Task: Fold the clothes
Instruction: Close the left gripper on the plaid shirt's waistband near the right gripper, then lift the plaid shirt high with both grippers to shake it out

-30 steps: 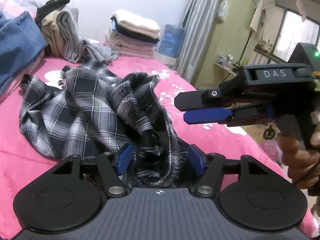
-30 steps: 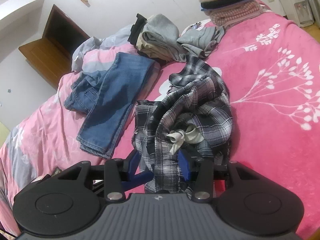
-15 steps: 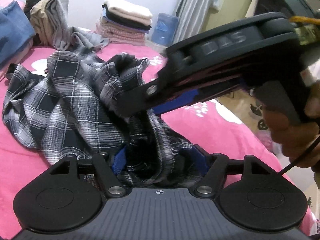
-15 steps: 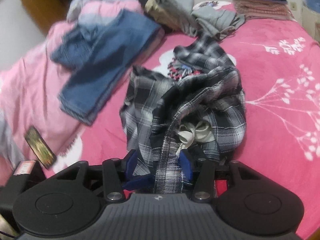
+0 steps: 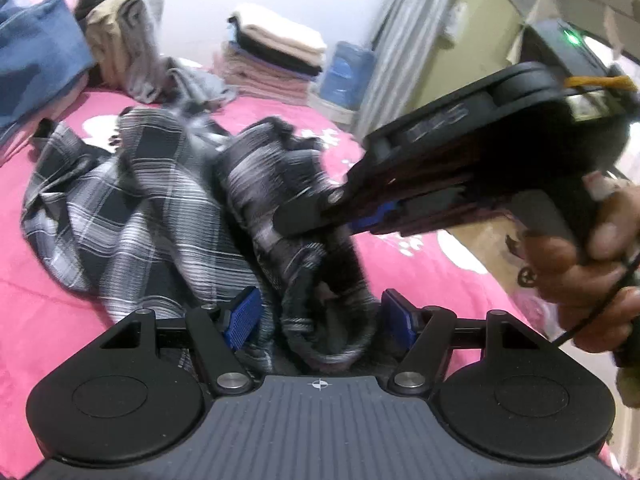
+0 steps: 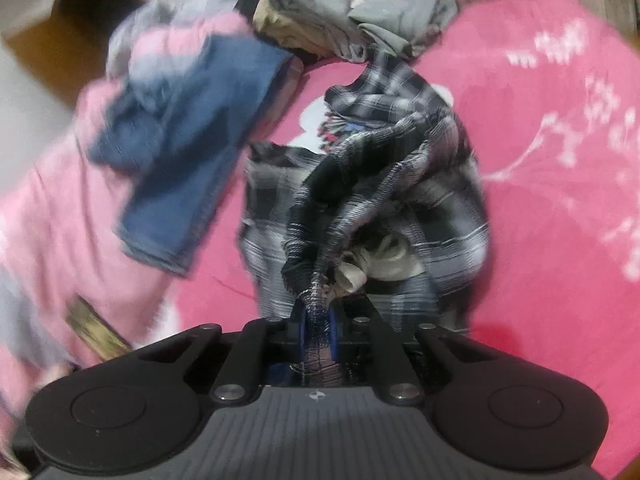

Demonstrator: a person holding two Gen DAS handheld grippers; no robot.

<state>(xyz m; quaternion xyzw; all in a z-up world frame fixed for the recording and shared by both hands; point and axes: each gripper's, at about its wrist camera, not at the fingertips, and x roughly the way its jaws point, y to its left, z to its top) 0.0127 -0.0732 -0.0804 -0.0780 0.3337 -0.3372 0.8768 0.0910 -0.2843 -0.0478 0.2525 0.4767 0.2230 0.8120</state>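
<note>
A black-and-white plaid shirt [image 5: 152, 208] lies crumpled on the pink bed cover [image 5: 40, 320]. My left gripper [image 5: 318, 316] is low at the shirt's near end. A thick roll of the plaid cloth lies between its wide-apart blue pads [image 5: 240, 316], whose faces still show. My right gripper [image 6: 316, 328] is closing, and its pads pinch a narrow fold of the shirt [image 6: 400, 160]. In the left wrist view the right gripper [image 5: 296, 216] reaches in from the right, held by a hand [image 5: 580, 272], with its tip at the raised middle of the shirt.
Blue jeans [image 6: 192, 152] lie left of the shirt. Grey and beige clothes [image 6: 312, 12] are heaped behind it. A folded stack [image 5: 276, 60] sits at the far end of the bed, and a blue container [image 5: 346, 76] stands beside it. A flat dark object [image 6: 96, 328] lies near the left edge.
The right gripper has come in from the right onto the shirt and its jaws have shut on a fold of it. The left gripper has kept its place and width.
</note>
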